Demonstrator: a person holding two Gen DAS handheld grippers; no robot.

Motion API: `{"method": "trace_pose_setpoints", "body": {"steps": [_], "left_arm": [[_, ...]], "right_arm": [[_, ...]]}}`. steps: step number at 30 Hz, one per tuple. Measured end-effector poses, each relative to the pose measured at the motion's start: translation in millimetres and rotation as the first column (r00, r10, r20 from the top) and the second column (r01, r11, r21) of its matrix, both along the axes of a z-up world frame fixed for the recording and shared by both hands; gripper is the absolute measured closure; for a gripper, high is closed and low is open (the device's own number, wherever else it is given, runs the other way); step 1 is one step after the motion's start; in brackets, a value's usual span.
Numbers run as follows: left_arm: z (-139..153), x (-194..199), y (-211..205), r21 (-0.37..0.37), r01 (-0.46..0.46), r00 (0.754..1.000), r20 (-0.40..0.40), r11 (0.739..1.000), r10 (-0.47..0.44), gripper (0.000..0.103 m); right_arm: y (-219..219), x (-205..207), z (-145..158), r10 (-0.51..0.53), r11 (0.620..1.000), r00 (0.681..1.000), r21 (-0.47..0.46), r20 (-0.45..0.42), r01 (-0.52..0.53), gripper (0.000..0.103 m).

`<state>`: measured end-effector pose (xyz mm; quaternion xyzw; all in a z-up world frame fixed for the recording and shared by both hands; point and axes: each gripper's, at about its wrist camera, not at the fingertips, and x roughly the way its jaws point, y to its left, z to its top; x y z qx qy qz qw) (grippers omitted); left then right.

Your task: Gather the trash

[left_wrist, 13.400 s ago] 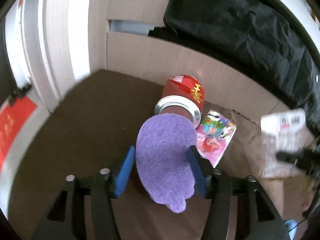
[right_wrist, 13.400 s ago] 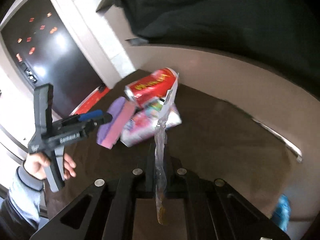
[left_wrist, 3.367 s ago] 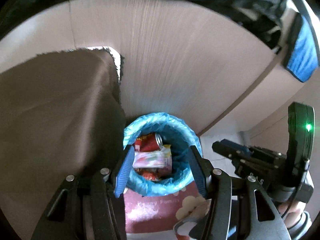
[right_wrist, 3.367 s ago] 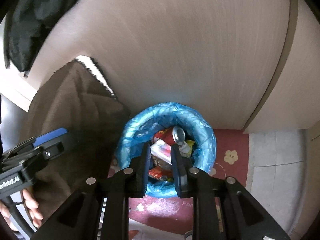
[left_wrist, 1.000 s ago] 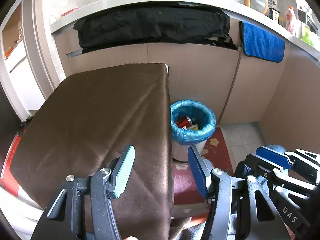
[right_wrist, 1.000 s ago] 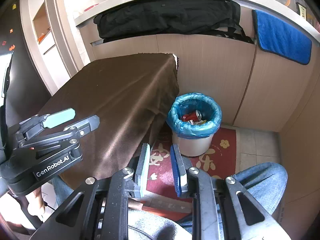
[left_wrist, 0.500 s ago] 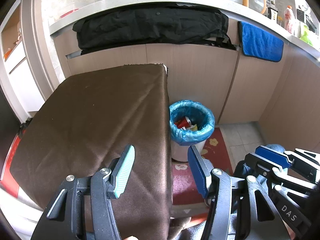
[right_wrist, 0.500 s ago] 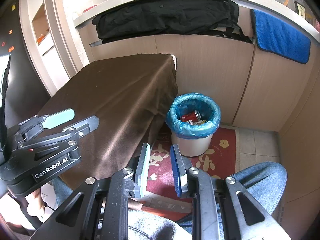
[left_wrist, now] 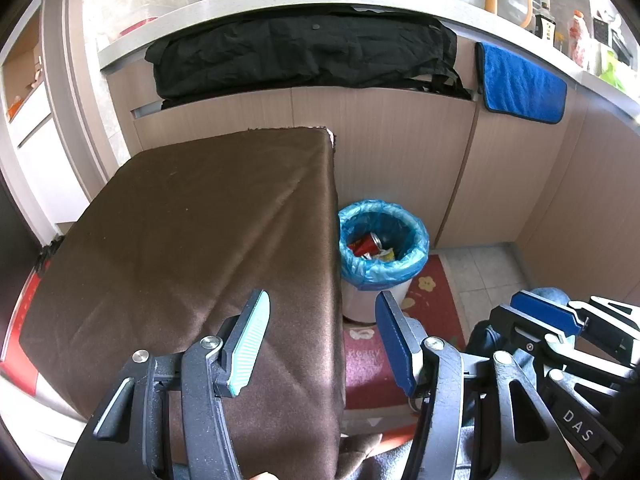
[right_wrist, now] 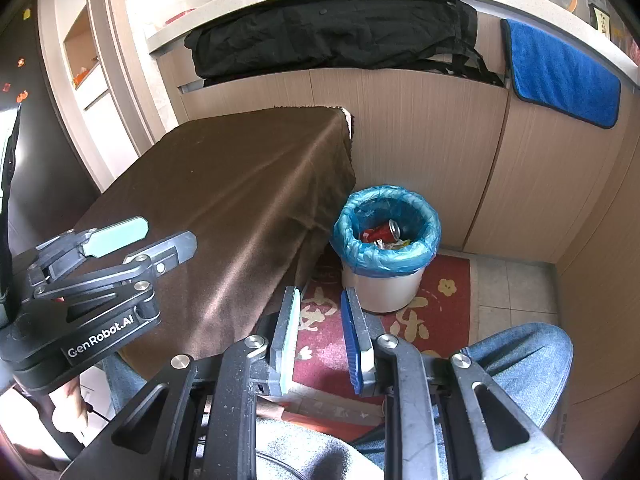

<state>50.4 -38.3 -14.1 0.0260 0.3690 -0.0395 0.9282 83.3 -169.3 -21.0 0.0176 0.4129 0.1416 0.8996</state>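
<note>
1. Two grippers parked low at 6 o'clock, both empty: left gripper [left_wrist: 320, 340] with jaws wide apart, right gripper [right_wrist: 320, 336] with jaws part-way apart, nothing between either pair.
2. Held back over the lap, blue-jeaned knee [right_wrist: 520, 352] at 4 o'clock in right view; reads as pulled clear, likely task near done.
3. Trash sitting inside white round bin with blue plastic liner [right_wrist: 424, 256], at 1 o'clock of right gripper, on floor just beside table's right edge.
4. Red drink can [right_wrist: 380, 233] lying tilted on top of crumpled wrappers [right_wrist: 390, 245] in bin; deeper contents hidden.
5. Brown cloth-covered table [left_wrist: 192, 240] at 10–11 o'clock in left view: no trash seen on top.
6. Cloth draping over table's right edge, hanging near bin's rim; touching or apart, cannot tell.
7. Red patterned floor mat [right_wrist: 440, 312] under bin, flat, open room at 3 o'clock side.
8. Beige cabinet front [left_wrist: 400, 152] close behind bin at 12 o'clock; black cloth [left_wrist: 304, 52] and blue towel [left_wrist: 520, 84] hanging above, well clear.
9. Approach to bin open from above and from 6 o'clock; table edge the only snag.
</note>
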Motion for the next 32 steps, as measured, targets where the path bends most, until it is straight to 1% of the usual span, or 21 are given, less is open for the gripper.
{"method": "trace_pose_setpoints", "body": {"steps": [17,25,32], "left_arm": [[-1.7,-3.8,1.7,0.009,0.003,1.0,0.005,1.0,-0.003,0.048],[-2.1,-4.6,1.8,0.003,0.003,1.0,0.0,1.0,-0.003,0.048],[-2.9,-5.2,1.5,-0.005,0.002,1.0,-0.005,1.0,-0.002,0.048]], "right_arm": [[-0.7,-0.2,0.2,-0.003,1.0,1.0,0.0,-0.001,0.003,0.082],[-3.2,1.4,-0.2,0.003,1.0,1.0,0.0,-0.001,-0.003,0.082],[-1.8,-1.6,1.5,-0.015,1.0,1.0,-0.002,0.0,0.015,0.082]]}}
